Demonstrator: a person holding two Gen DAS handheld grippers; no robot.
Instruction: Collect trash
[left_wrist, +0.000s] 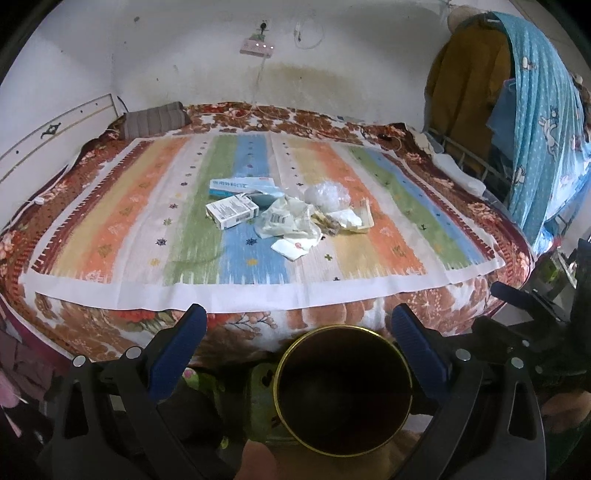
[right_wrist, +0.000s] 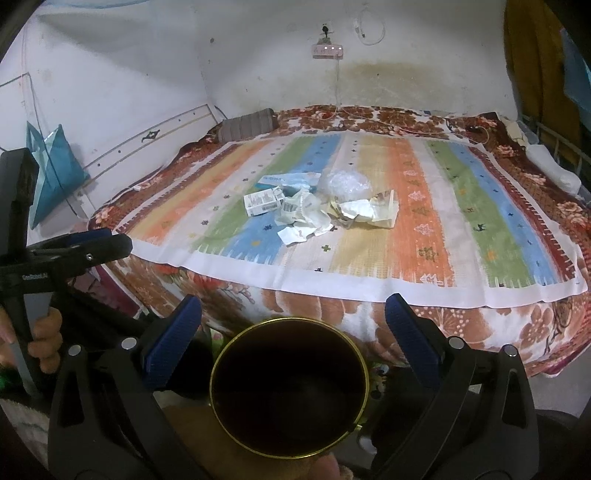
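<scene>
Trash pile sits mid-bed on the striped sheet, well away from both tongs. Left tongs and right tongs are both wide and empty, hovering over the dark bin. It all looks light and crumply; I'd pinch the small box across its sides and the wrappers by a loose edge.
</scene>
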